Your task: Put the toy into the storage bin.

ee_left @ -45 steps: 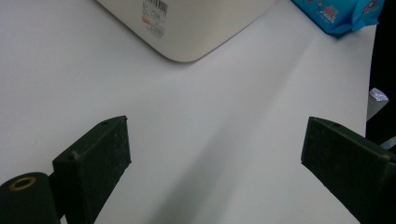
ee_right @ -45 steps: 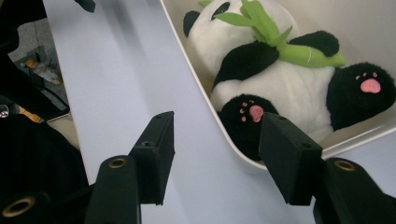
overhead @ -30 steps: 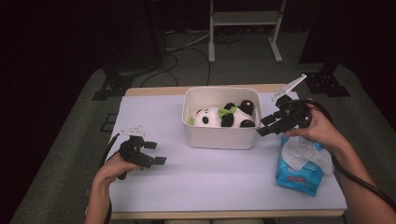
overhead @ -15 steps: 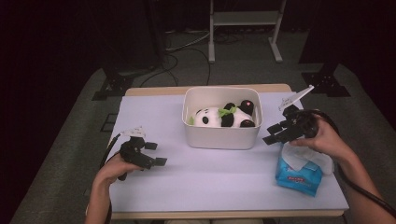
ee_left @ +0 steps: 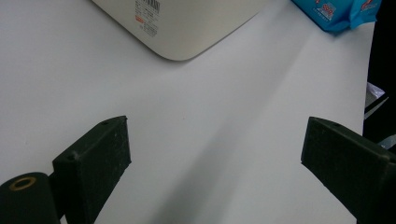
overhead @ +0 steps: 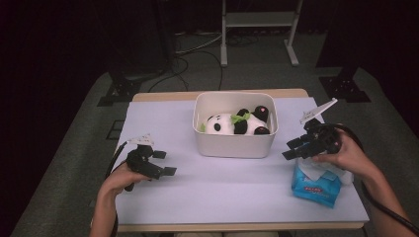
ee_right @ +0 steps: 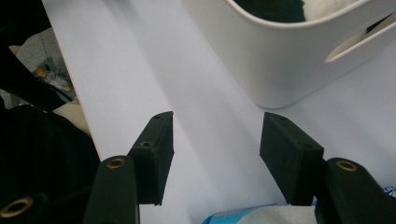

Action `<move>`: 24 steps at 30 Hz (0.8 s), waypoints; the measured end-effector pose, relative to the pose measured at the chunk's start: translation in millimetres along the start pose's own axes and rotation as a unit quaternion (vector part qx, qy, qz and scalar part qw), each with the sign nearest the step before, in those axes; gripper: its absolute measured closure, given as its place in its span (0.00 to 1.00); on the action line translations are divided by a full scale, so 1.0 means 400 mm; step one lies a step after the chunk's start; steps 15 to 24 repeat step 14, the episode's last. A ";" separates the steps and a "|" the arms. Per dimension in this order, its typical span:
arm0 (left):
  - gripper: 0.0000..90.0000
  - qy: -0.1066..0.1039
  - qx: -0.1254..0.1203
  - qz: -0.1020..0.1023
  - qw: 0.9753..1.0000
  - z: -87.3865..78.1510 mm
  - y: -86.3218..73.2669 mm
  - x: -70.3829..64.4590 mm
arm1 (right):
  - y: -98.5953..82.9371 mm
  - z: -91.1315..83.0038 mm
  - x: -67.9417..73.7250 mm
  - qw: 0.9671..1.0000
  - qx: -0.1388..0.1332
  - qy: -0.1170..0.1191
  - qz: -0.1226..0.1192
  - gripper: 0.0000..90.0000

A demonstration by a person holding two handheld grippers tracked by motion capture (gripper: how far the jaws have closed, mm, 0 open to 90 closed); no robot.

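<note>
In the high view a white plastic bin (overhead: 235,129) with rounded corners stands at the middle of the desk (overhead: 237,197), toward its far side; a plush panda (overhead: 237,123), black and white with a green scrap on it, lies inside; the right gripper (overhead: 295,148) hovers just right of the bin and just above a blue tissue pack (overhead: 318,182), whose white tissue crumples out of the top, touching the person's right hand (overhead: 346,155); its jaws stand apart and hold nothing; the left gripper (overhead: 163,163) rests low over the desk's near left part, well apart from the bin, jaws spread and empty; the desk has a pale lavender top with a wooden edge; grey carpet, cables and a metal stand's legs lie beyond in a dark room.

In the left gripper view the left gripper (ee_left: 215,158) has its two black, matte, blocky jaws wide open over bare desk (ee_left: 210,116); the bin's (ee_left: 187,28) smooth rounded corner, with a barcode label, sits ahead, and the tissue pack (ee_left: 338,11) lies farther off at the upper right.

In the right gripper view the right gripper (ee_right: 217,144) is open with nothing between the jaws; the bin (ee_right: 280,60), with a slot handle in its wall, rises just ahead at the right, dark plush showing above its rim; the tissue pack's (ee_right: 252,215) top edges in below.
</note>
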State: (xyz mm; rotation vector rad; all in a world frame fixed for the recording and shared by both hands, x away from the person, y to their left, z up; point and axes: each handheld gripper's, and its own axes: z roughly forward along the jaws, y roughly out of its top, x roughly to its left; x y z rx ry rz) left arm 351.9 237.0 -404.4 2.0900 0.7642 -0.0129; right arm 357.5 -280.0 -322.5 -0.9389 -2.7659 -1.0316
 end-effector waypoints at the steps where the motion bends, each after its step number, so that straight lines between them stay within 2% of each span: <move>1: 0.08 0.000 0.000 0.000 1.000 0.000 0.000 0.000 | -0.003 0.000 0.000 1.000 0.001 0.000 0.001 0.48; 11: 0.08 0.001 0.000 0.001 1.000 0.000 0.000 -0.001 | -0.026 0.000 0.001 1.000 0.003 0.002 0.007 0.48; 24: 0.08 0.000 0.000 0.003 1.000 0.000 0.000 -0.002 | -0.028 0.000 0.002 1.000 0.002 0.002 0.007 0.47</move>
